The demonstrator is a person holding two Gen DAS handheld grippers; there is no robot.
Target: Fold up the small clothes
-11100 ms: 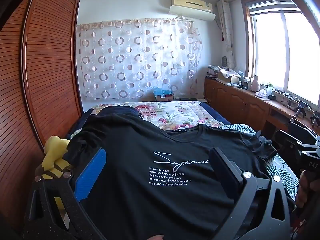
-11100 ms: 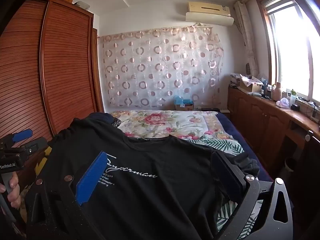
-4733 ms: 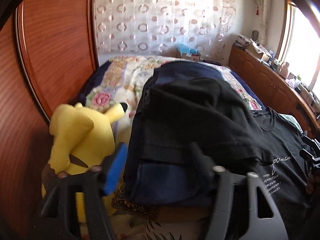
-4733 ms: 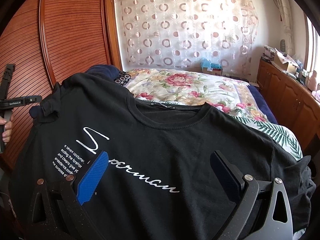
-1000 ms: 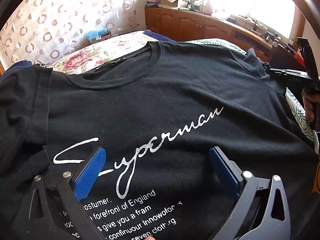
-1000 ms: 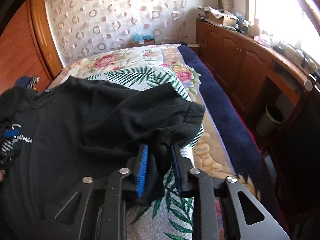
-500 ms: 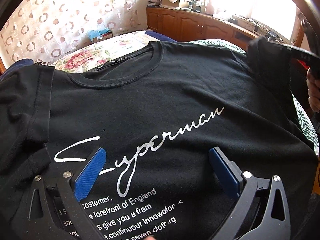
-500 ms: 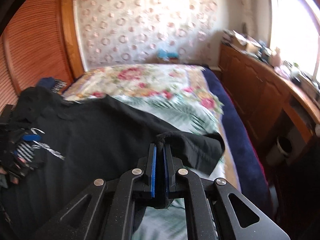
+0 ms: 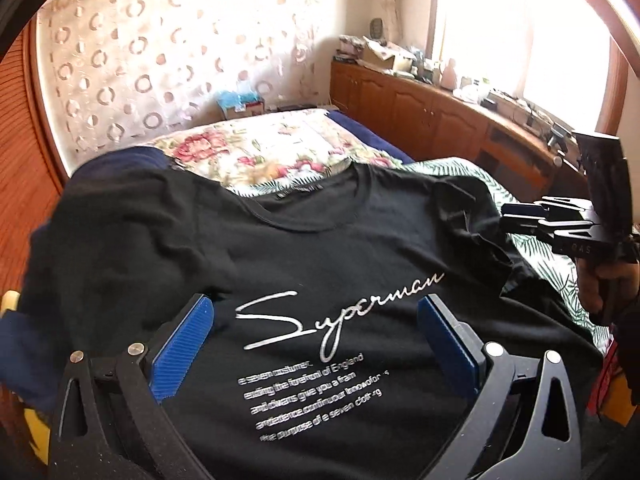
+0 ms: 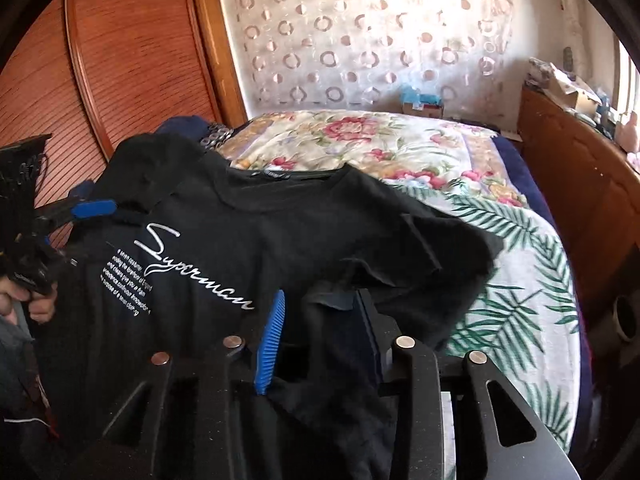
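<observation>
A black T-shirt (image 9: 344, 248) with white "Superman" lettering lies spread on the bed. My left gripper (image 9: 316, 320) hovers over the print, wide open, with nothing between its blue pads (image 9: 184, 344). Seen from the left wrist, the right gripper (image 9: 520, 216) is at the shirt's right shoulder, held by a hand (image 9: 600, 284). In the right wrist view the right gripper (image 10: 320, 320) has its jaws opening. The folded-in sleeve (image 10: 420, 248) of the T-shirt (image 10: 224, 248) is still draped loosely between them. The left gripper (image 10: 94, 208) shows at the shirt's far left sleeve.
The floral and leaf-print bedspread (image 10: 400, 148) extends beyond the shirt. Slatted wooden wardrobe doors (image 10: 136, 52) stand on the left. Wooden cabinets (image 9: 420, 112) with clutter run under the window on the right. A navy garment (image 9: 24, 344) lies under the shirt's left side.
The right gripper carried the right sleeve inward over the shirt, then its jaws parted. The left gripper lifted and drew back from the print, still open.
</observation>
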